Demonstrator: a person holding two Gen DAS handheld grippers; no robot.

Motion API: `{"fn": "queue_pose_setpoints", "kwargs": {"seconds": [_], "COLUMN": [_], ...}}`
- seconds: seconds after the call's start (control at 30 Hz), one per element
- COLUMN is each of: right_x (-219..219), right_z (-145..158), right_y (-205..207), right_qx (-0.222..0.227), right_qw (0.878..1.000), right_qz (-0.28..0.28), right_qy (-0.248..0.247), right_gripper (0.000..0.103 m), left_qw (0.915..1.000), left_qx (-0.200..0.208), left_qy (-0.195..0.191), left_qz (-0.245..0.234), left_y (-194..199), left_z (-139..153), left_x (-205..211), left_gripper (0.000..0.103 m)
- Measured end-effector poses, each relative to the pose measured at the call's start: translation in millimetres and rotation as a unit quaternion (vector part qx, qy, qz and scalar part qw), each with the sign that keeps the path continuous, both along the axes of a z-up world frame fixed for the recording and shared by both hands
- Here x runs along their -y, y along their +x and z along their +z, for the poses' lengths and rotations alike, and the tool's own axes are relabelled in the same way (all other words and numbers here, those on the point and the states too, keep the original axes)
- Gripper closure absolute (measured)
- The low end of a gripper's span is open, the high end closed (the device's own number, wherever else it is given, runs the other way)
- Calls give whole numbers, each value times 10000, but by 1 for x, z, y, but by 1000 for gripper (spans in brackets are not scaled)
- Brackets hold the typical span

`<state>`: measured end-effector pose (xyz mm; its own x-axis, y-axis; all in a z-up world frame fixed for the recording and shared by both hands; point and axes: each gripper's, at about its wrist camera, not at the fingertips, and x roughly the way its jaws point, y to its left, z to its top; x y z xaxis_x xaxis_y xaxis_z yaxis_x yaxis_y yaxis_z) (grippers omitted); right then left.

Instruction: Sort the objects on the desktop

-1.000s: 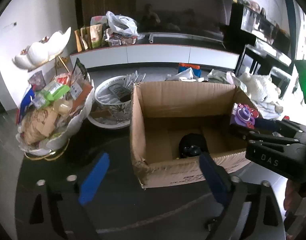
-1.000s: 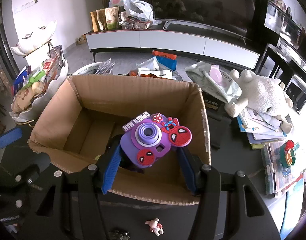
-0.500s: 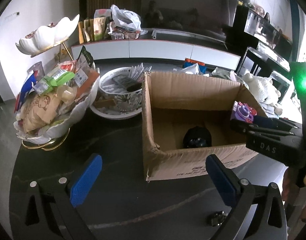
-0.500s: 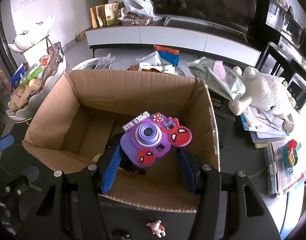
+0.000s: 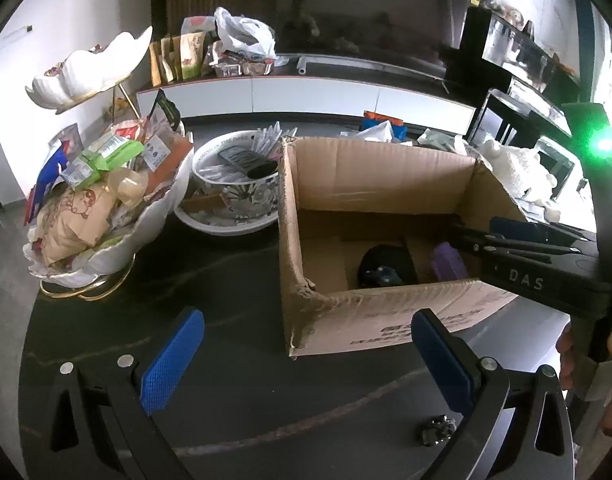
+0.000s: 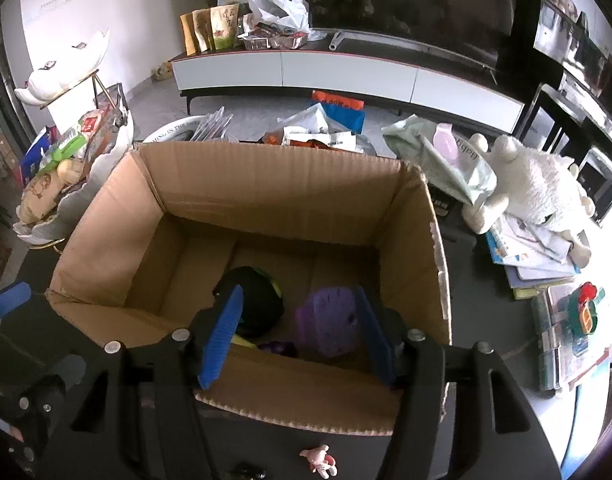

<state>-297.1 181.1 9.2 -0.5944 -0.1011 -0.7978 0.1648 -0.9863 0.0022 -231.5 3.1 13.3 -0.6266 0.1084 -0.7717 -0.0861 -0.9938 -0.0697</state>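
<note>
Snacks (image 5: 94, 196) fill a white shell-shaped dish (image 5: 146, 236) at the far left of the dark worktop (image 5: 226, 280). Just beside it, to the right, sits a flowery bowl (image 5: 242, 200) with pens and a remote inside.

Next comes the left claw (image 5: 306, 360), low over the worktop in front of the cardboard box (image 5: 385, 312). Its two blue pads (image 5: 172, 360) are wide apart and there is nothing between them. A small dark thing (image 5: 435, 432) lies on the worktop near its right pad, but it is too small to tell what it is.

The box stands open in the middle. Inside, on the bottom, lies a round black thing (image 6: 254, 300) with some yellow-green on it. Right of it lies the purple toy camera (image 6: 329, 324), back side up, down in the box near the right wall.

The right claw (image 6: 298, 332) hangs above the front edge of the box. Its blue pads (image 6: 222, 332) are moving apart. The toy camera is seen between them but lower down, and the pads do not press on it.

A tiny pink toy (image 6: 319, 458) lies on the worktop in front of the box. Further right, a white fluffy toy animal (image 6: 533, 188) rests on a pile of books (image 6: 529, 256). At the far right edge there are clear plastic cases (image 6: 565, 344) with a small red and green toy (image 6: 583, 308) on top.
</note>
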Motion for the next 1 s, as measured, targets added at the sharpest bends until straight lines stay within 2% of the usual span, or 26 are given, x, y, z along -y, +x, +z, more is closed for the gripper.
{"fn": "queue_pose_setpoints", "kwargs": {"seconds": [0.23,0.3,0.5,0.7,1.0], "right_x": [2,2,-2,-9,-16], "right_z": [14,18,25,28,31], "right_y": [20,27,45,56,64], "right_qx": [-354,-426,-627,-648,-619], "right_qw": [9992,9990,9979,9979,9980], "right_qz": [1,45,58,32,-32], "right_qy": [191,145,130,15,-107], "right_gripper": [25,24,4,1,1], "left_qw": [9999,9998,9996,9997,9996], "left_qx": [-38,-50,4,27,-127], "left_qy": [-48,-65,-117,-167,-177], "left_qz": [135,197,262,181,159], "left_y": [6,8,14,23,38], "left_z": [0,-1,-5,-7,5], "left_x": [2,4,4,-2,-4], "left_gripper": [1,1,1,1,1]}}
